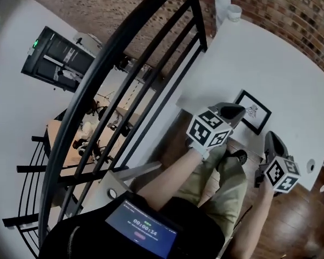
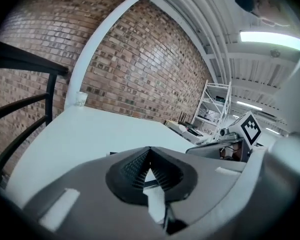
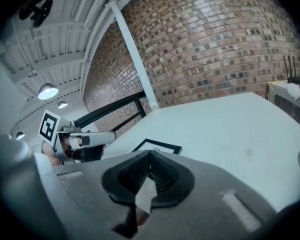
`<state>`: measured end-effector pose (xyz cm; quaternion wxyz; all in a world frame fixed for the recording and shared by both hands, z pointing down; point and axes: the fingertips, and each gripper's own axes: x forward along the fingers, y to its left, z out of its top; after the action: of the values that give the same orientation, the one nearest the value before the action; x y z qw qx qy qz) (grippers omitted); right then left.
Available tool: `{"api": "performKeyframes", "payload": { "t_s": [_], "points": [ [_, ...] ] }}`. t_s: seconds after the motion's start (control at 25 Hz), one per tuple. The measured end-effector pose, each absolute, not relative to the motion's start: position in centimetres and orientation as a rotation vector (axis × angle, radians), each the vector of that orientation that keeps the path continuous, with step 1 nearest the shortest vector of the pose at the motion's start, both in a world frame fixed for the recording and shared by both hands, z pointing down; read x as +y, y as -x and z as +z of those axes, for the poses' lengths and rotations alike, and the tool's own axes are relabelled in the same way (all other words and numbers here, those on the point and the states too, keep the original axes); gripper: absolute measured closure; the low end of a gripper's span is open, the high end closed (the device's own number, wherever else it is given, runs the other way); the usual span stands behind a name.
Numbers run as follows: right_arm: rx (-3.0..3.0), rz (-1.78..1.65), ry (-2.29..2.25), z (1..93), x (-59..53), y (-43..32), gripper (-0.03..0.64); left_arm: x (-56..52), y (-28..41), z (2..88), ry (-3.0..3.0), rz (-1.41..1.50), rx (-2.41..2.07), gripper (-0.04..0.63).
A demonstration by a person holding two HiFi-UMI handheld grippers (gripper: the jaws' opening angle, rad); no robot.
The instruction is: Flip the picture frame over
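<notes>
A black picture frame (image 1: 252, 111) with a white mat and a small dark drawing lies face up near the front edge of the white table (image 1: 270, 58). My left gripper (image 1: 233, 111) hovers just left of the frame, its jaws shut and empty. My right gripper (image 1: 272, 139) hangs at the table's front edge, below and right of the frame, also shut on nothing. In the right gripper view the frame (image 3: 157, 146) lies just beyond the closed jaw tips (image 3: 150, 153), with the left gripper's marker cube (image 3: 50, 126) to its left. The left gripper view shows shut jaws (image 2: 150, 149) over the tabletop.
A black metal railing (image 1: 151, 63) runs along the table's left side, with a lower floor beyond it. A white cup (image 1: 235, 11) stands at the far corner by a white post. A round hole (image 1: 311, 166) sits near the front right edge. Wooden floor (image 1: 308, 220) lies below.
</notes>
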<state>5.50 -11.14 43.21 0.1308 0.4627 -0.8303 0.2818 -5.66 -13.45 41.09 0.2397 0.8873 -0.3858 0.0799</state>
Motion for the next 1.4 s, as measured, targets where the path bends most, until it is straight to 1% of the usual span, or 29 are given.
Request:
{"api": "performKeyframes", "payload": {
  "t_s": [0.4,0.72,1.08,1.4],
  "points": [
    [-2.577,0.712,-1.351,32.9,-3.6,-2.4,0.627,-5.7,6.1,32.3,-2.507,0.09,-1.02,0.58],
    [-2.682,0.614,-1.36,27.2,1.9,0.4,0.627,-0.8,8.3,26.2,-2.578,-0.035,-1.065,0.58],
    [-2.719,0.482,-1.343,24.9,5.8,2.8,0.627,3.7,8.7,24.1,-2.645,-0.038,-1.083,0.58],
    [-2.727,0.388,-1.396,23.5,7.7,1.4,0.626,5.5,6.6,22.2,-2.723,-0.017,-1.072,0.58]
  ]
}}
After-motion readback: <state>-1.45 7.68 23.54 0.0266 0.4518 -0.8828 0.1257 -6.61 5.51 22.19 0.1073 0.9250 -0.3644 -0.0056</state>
